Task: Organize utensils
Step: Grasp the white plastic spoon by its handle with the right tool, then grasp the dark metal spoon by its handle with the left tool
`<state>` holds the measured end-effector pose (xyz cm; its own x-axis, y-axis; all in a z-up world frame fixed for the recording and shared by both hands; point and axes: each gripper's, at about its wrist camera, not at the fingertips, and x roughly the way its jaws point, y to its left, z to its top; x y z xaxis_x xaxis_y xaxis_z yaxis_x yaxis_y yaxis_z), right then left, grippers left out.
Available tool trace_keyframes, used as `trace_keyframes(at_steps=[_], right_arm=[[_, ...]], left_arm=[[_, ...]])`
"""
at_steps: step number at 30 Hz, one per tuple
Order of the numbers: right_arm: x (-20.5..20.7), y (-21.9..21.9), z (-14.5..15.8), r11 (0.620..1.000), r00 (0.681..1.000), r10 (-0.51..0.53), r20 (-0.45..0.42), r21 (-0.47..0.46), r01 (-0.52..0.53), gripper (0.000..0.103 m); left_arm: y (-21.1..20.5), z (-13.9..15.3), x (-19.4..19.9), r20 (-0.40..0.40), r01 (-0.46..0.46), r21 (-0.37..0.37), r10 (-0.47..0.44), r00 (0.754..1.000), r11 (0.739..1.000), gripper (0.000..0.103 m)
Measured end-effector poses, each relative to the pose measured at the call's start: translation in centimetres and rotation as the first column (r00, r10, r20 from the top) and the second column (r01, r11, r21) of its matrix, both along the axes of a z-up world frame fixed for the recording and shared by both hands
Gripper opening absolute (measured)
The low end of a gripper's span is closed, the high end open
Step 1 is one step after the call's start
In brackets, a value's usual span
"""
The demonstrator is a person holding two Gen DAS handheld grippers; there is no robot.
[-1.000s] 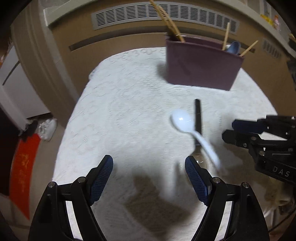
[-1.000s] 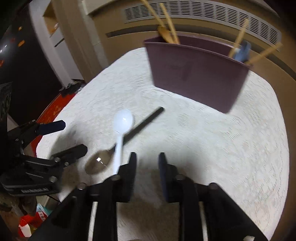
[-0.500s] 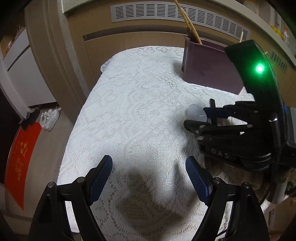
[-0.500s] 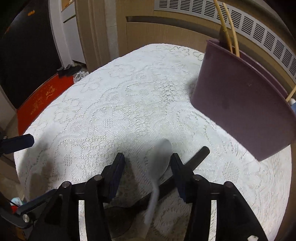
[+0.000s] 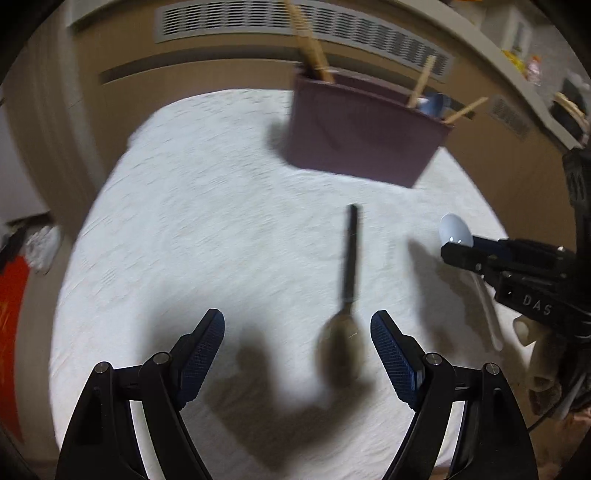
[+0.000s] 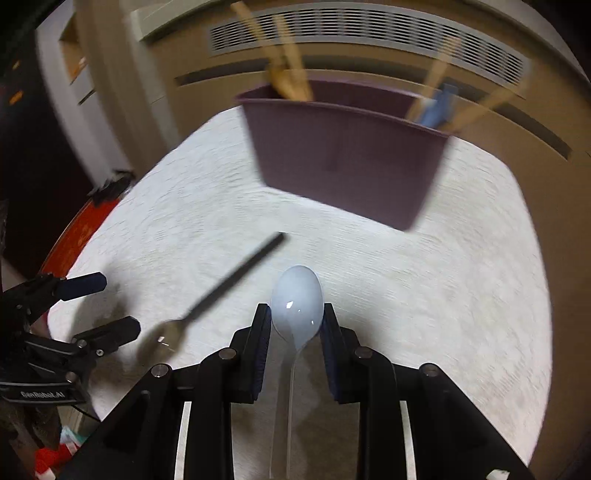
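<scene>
My right gripper (image 6: pixel 295 321) is shut on a white plastic spoon (image 6: pixel 296 308), bowl forward, lifted off the table; it also shows in the left wrist view (image 5: pixel 456 230) at the right. A black-handled metal spoon (image 5: pixel 349 258) lies on the white lace cloth, its bowl between the fingers of my left gripper (image 5: pixel 297 343), which is open and empty just above it. The same spoon shows in the right wrist view (image 6: pixel 221 288). A purple utensil holder (image 6: pixel 343 162) with chopsticks and a blue spoon stands at the far side.
The white lace tablecloth (image 5: pixel 192 221) covers a rounded table. A beige cabinet with vent grilles (image 5: pixel 295 22) stands right behind it. A red mat (image 5: pixel 7 325) lies on the floor at the left. Both views are motion-blurred.
My right gripper closed on the white spoon and lifted it to the right, off the black-handled spoon. My left gripper has come over the black-handled spoon's bowl.
</scene>
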<state>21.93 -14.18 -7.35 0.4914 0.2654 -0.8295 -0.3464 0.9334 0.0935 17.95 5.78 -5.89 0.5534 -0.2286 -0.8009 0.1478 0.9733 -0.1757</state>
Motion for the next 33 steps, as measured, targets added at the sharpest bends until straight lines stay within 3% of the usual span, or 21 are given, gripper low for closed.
trace_keyframes(at_steps=[3,4,7,9,11,15,24,29,33], right_arm=[[-0.7,-2.4,-0.3,0.998,0.998,-0.060,-0.010,0.015,0.060,0.025],[-0.8,-2.8,-0.4,0.997,0.998,-0.068,-0.013,0.018,0.069,0.025],[-1.9,-4.3,-0.5,0.996,0.996,-0.090,-0.012,0.024,0.090,0.026],[-2.6,-4.9,-0.6,0.995,0.995,-0.097,-0.008,0.028,0.097,0.026],[-3.2,-5.4,-0.4,0.994,0.995,-0.099,-0.006,0.038,0.099,0.026],[-3.9,-5.7,0.0,0.993,0.994,-0.109,0.010,0.036,0.108,0.026],[-4.9,-6.8,1.3,0.989,0.990,-0.134,0.044,0.064,0.131,0.026],[-5.3,-7.0,1.4,0.987,0.988,-0.145,0.046,0.069,0.142,0.026],[-5.2,-7.2,1.2,0.985,0.987,-0.159,0.030,0.076,0.156,0.026]], left_arm=[[-2.6,0.4,2.2,0.014,0.105,-0.002,-0.105,0.994,0.994,0.069],[-3.4,0.2,3.0,-0.002,0.126,0.014,-0.126,0.992,0.992,0.060],[-6.0,-0.5,5.8,-0.064,0.195,0.097,-0.190,0.980,0.976,0.049],[-6.9,-1.0,7.0,-0.102,0.204,0.140,-0.191,0.976,0.969,0.042],[-7.4,-1.4,7.9,-0.140,0.207,0.163,-0.185,0.973,0.965,0.028],[-7.5,-2.1,9.0,-0.188,0.203,0.163,-0.171,0.967,0.966,0.027],[-8.3,-2.4,10.0,-0.218,0.183,0.166,-0.145,0.965,0.969,0.027],[-9.2,-2.6,9.2,-0.177,0.182,0.213,-0.145,0.973,0.960,0.013],[-9.5,-2.4,8.0,-0.147,0.153,0.200,-0.124,0.981,0.968,0.012]])
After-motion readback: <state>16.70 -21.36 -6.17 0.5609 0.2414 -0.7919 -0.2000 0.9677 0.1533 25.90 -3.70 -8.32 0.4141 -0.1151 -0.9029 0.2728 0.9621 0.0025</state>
